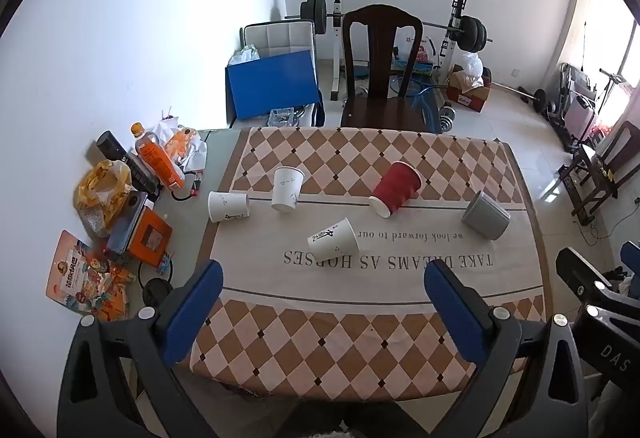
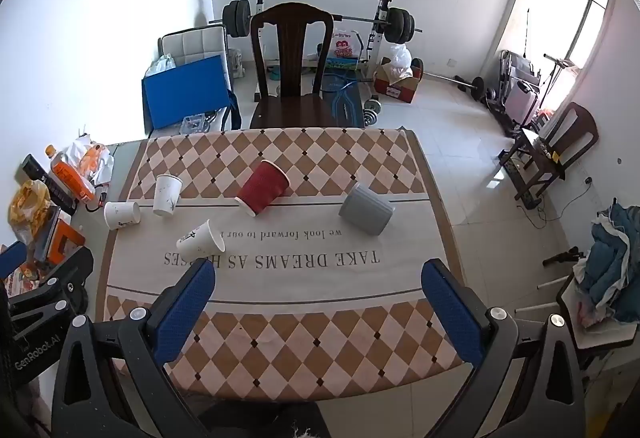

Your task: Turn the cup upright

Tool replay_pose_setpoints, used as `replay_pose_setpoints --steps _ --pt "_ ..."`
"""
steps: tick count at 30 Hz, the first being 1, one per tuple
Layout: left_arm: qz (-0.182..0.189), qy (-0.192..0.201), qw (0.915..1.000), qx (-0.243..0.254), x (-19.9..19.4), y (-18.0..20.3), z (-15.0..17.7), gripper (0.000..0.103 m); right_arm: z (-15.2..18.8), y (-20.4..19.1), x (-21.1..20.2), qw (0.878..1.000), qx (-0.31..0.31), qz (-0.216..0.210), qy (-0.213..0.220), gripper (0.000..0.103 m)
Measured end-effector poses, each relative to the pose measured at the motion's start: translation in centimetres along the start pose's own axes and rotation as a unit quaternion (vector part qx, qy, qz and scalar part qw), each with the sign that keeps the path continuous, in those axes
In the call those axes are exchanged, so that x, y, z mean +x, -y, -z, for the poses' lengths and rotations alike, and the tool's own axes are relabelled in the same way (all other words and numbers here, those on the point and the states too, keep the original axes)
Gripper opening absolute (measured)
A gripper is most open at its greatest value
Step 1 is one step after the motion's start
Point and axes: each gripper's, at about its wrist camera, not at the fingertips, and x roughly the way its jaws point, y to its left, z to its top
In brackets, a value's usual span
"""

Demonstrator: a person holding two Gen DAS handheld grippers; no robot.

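Several cups lie on their sides on the checked tablecloth (image 1: 360,338). A red ribbed cup (image 1: 394,188) (image 2: 262,187) lies mid-table. A grey cup (image 1: 486,215) (image 2: 367,209) lies to its right. Three white paper cups lie to the left: one with black writing (image 1: 334,238) (image 2: 200,238) nearest, one far left (image 1: 229,206) (image 2: 122,215), one behind (image 1: 287,189) (image 2: 167,194). My left gripper (image 1: 324,278) is open and empty above the table's near part. My right gripper (image 2: 318,278) is open and empty, likewise held back from the cups.
Clutter lines the table's left edge: an orange bottle (image 1: 158,161), a yellow bag (image 1: 102,185), an orange box (image 1: 146,238), a snack packet (image 1: 86,278). A dark wooden chair (image 1: 382,77) stands behind the table. Weights and a blue board (image 1: 274,83) stand beyond.
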Motion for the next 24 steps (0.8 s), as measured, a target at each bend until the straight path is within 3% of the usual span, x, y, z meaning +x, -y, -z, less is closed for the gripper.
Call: replay_pose_setpoints --steps 15,24 --pt "0.0 -0.002 1.0 0.003 0.1 0.1 0.0 0.103 -0.5 1.5 -0.4 1.0 -0.003 0.0 -0.01 0.103" --pt "0.002 -0.003 1.0 0.002 0.2 -0.6 0.4 0.103 -0.1 0.2 0.2 1.0 0.001 0.002 -0.01 0.103"
